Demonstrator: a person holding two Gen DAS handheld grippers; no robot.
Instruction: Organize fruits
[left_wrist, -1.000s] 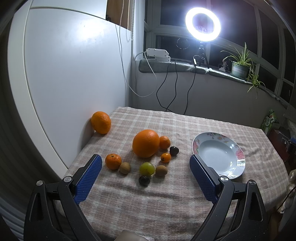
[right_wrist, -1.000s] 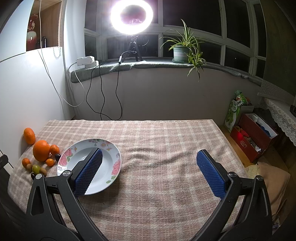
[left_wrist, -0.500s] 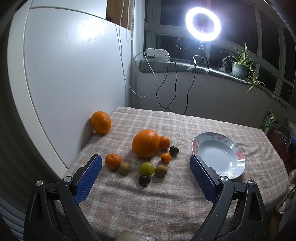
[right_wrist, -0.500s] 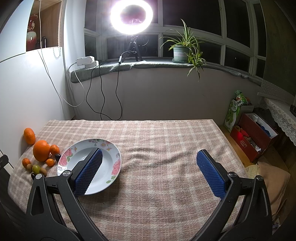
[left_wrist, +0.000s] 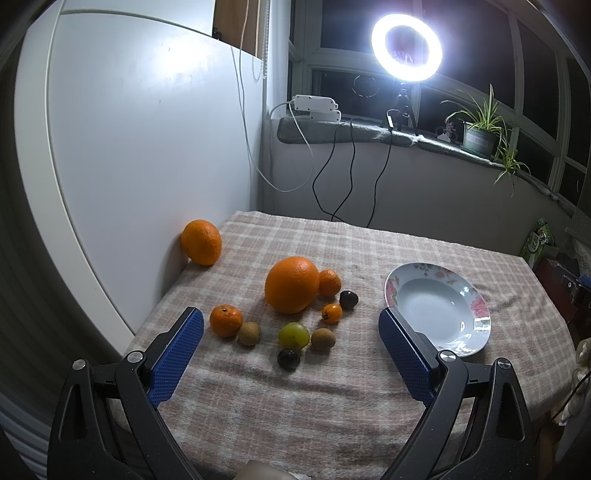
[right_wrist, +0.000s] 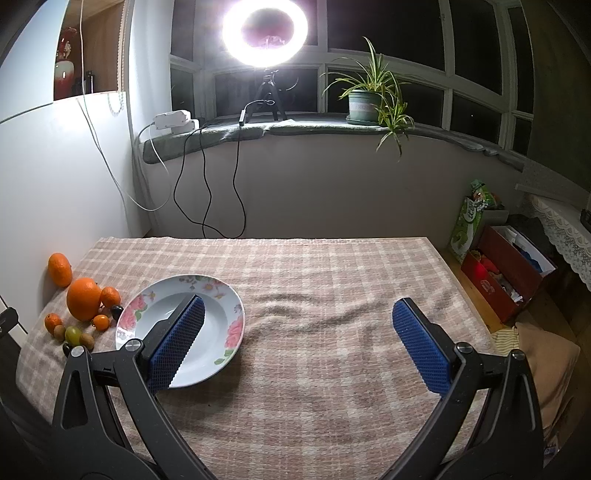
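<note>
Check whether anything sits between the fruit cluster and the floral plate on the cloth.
Nothing visible does. The cloth between the dark fruit at the cluster's edge and the floral plate is bare. Both grippers, left and right, hang open above the table, holding nothing.

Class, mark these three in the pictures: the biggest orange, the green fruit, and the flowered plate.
biggest orange (left_wrist: 291, 285), left wrist view, middle of its peel.
green fruit (left_wrist: 293, 335), left wrist view, centre of its skin.
flowered plate (right_wrist: 235, 328), right wrist view, pink flower on its right rim.
</note>
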